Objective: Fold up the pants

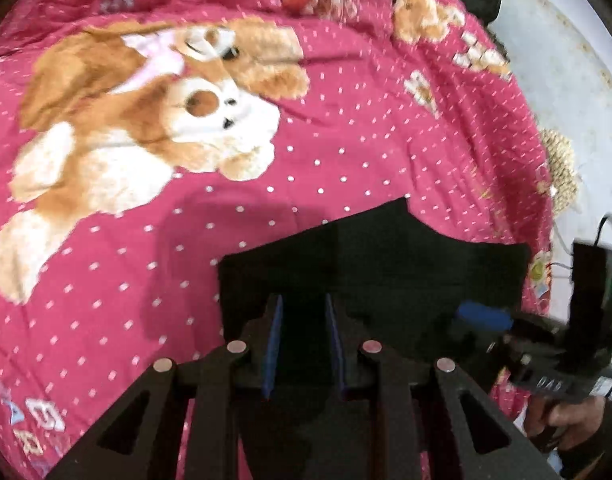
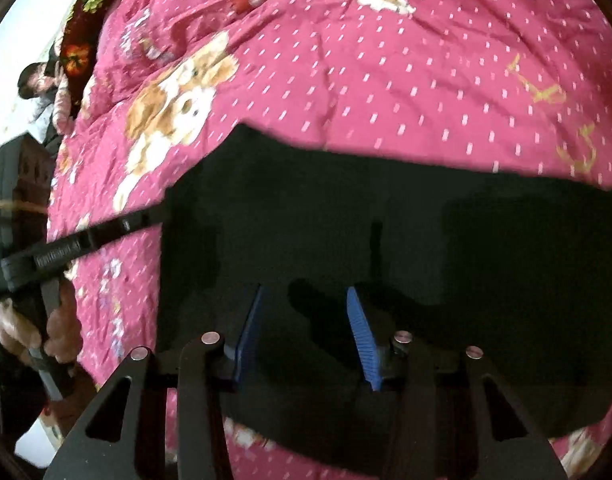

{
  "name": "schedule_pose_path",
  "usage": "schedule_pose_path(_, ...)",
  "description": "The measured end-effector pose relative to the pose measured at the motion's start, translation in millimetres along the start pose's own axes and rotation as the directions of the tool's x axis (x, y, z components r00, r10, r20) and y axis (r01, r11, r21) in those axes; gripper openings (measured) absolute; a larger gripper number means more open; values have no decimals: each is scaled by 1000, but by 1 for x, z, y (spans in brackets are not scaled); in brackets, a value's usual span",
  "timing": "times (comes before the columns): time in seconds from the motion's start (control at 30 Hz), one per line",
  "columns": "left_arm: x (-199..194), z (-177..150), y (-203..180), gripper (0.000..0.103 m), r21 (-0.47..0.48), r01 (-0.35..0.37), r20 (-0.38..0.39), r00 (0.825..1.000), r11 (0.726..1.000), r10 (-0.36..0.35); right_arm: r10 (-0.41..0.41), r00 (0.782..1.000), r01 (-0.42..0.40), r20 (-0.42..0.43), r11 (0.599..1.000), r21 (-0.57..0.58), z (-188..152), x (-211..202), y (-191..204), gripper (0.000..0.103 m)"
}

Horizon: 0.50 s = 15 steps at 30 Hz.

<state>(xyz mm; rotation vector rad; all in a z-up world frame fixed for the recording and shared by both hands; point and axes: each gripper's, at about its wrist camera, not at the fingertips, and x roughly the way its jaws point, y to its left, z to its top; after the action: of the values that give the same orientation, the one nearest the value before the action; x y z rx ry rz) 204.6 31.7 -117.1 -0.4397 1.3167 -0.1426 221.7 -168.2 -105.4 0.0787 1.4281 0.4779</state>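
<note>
I see soft motion blur, strong fisheye bending at edges, and the black pants [image 2: 385, 240] lose all detail.

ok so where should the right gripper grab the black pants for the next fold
Probably the far edge of the black pants, where it lies flat against the pink bedspread. The right gripper hovers open above the cloth, so reach forward, nip that hem from above and draw it back.

Pants [image 2: 385, 240] folds lost in uniform black; right gripper [image 1: 481, 316] motion-blurred, grip unreadable; bedspread [image 1: 345, 160] print smeared.
</note>
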Motion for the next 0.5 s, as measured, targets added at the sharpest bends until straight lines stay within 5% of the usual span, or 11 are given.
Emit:
schedule_pose_path(0.23, -9, -5, -12, 24, 32, -14, 14, 1000, 999, 14, -76, 996, 75, 40, 997, 29, 15, -8, -18, 44)
schedule_pose_path(0.5, -23, -71, -31, 24, 91, -3, -60, 998, 996, 8, 7, 999, -9, -36, 997, -80, -50, -10, 7, 44)
